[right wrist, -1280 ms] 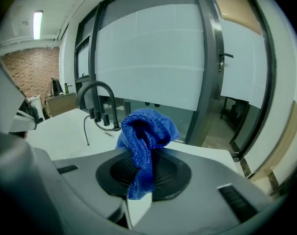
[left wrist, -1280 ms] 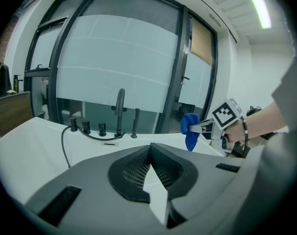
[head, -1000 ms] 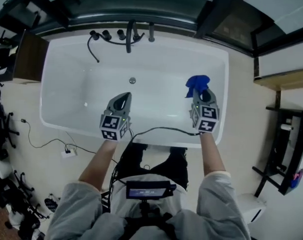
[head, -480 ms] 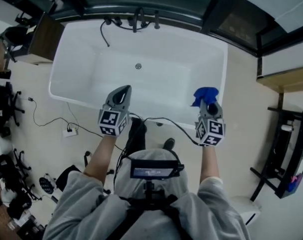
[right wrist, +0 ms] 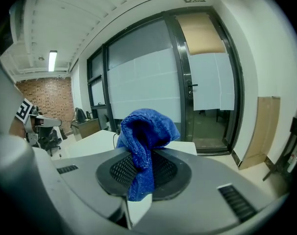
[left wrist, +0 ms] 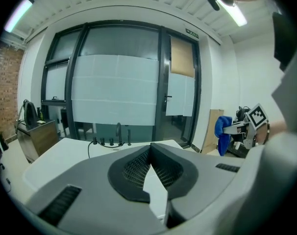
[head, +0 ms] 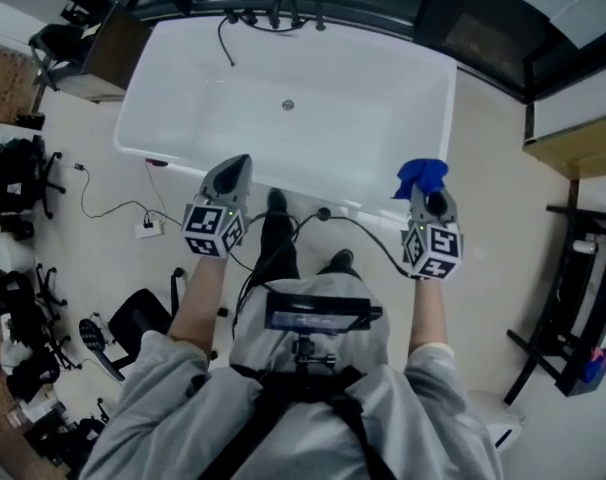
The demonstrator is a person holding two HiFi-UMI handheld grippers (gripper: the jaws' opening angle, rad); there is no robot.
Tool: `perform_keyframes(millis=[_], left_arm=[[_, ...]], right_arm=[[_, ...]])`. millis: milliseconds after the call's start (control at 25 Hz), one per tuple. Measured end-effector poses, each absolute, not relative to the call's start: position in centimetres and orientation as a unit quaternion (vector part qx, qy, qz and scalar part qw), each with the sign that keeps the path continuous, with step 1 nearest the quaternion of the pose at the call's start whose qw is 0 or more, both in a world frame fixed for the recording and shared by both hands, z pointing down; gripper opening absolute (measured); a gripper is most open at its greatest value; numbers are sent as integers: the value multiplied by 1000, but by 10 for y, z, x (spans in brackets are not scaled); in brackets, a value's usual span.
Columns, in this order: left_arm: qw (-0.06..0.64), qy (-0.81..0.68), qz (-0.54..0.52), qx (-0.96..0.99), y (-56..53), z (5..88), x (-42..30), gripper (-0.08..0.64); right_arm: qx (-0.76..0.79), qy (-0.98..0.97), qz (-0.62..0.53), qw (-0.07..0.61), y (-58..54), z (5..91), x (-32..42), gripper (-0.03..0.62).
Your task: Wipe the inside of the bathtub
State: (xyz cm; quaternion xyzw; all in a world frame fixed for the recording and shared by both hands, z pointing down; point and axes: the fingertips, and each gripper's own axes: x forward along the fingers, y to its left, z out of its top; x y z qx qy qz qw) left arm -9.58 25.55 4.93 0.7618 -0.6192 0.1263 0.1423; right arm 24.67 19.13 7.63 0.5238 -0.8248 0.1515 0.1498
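Observation:
The white bathtub (head: 383, 183) lies ahead of me in the head view, its dark faucet (head: 281, 8) at the far rim and a drain (head: 288, 105) in the floor. My right gripper (head: 428, 190) hovers over the tub's near right corner, shut on a blue cloth (head: 421, 177) that bunches above the jaws (right wrist: 144, 131). My left gripper (head: 236, 165) is held at the tub's near rim, shut with nothing in it (left wrist: 149, 155). In the left gripper view the tub's (left wrist: 55, 153) white rim shows past the jaws, and the blue cloth (left wrist: 222, 131) hangs at right.
A dark wooden cabinet (head: 108, 58) stands left of the tub. Cables (head: 103, 213) and a power strip (head: 148, 230) lie on the floor at left, with office chairs (head: 18, 173) beyond. A black rack (head: 573, 298) stands at right. Glass doors (right wrist: 187, 82) rise behind the tub.
The view has pulled back from the tub. Both grippers have drawn from inside the tub to its near rim, the right one still holding the blue cloth.

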Motion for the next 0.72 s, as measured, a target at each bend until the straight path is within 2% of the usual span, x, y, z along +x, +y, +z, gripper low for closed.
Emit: perform_keyframes(millis=[280,720], left_arm=[[145,-618,122,763,306,22,-110,5],[147,-577,116,795,316,20,-134,5]], right_arm=[[526,-822,155,153,239,56,241,57],[566,-793,170,149,278,54,207,57]])
